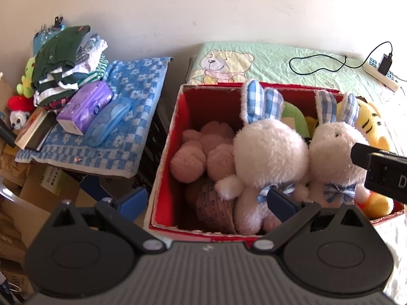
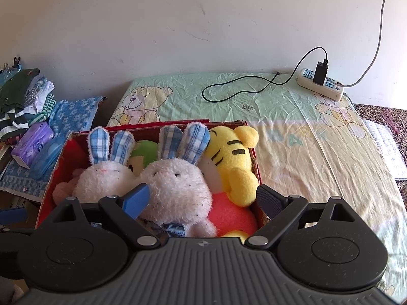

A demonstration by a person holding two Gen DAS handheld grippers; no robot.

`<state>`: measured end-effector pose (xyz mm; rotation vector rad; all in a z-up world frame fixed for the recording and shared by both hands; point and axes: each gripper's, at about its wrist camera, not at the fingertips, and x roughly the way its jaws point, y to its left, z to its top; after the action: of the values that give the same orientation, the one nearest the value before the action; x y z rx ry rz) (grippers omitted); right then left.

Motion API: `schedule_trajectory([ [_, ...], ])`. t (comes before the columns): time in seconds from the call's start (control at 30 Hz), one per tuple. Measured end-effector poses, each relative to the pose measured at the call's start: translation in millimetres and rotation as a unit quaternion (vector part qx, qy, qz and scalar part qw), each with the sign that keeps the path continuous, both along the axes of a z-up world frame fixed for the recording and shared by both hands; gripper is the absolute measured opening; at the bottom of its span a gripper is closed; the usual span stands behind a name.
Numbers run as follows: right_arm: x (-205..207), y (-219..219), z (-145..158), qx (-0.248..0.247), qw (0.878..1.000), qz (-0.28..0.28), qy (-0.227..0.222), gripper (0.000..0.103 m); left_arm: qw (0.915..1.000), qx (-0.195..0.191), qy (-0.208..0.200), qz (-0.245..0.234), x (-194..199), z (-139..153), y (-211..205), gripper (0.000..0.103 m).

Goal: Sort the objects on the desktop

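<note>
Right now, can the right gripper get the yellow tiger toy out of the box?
Probably yes. The right gripper is open over the red box, and the yellow tiger toy sits on top at the box's right side, with nothing covering it.

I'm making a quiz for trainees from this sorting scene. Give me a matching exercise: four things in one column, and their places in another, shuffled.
Things:
1. yellow tiger toy
2. purple tissue pack
3. power strip
4. pink plush

Places:
A. on the blue checked towel
B. far end of the bear-print sheet, by the wall
C. left end of the red box
D. right end of the red box, beside a white rabbit

Pairs: 1-D, 2-A, 3-B, 4-C
</note>
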<state>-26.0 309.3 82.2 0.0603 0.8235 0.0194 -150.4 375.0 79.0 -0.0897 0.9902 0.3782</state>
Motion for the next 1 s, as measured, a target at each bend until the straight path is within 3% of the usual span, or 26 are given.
schedule_trajectory([
  [0.5, -5.0, 3.1, -3.3, -0.007, 1.000, 0.000, 0.005, 0.093, 0.9997, -0.020, 0.015, 0.006, -0.6, -7.3, 2.6, 0.100],
  [1.0, -12.0, -1.6, -2.9, -0.003, 1.000, -0.003, 0.005, 0.093, 0.9999, -0.011, 0.013, -0.002, -4.2, -4.5, -4.9, 0.100],
])
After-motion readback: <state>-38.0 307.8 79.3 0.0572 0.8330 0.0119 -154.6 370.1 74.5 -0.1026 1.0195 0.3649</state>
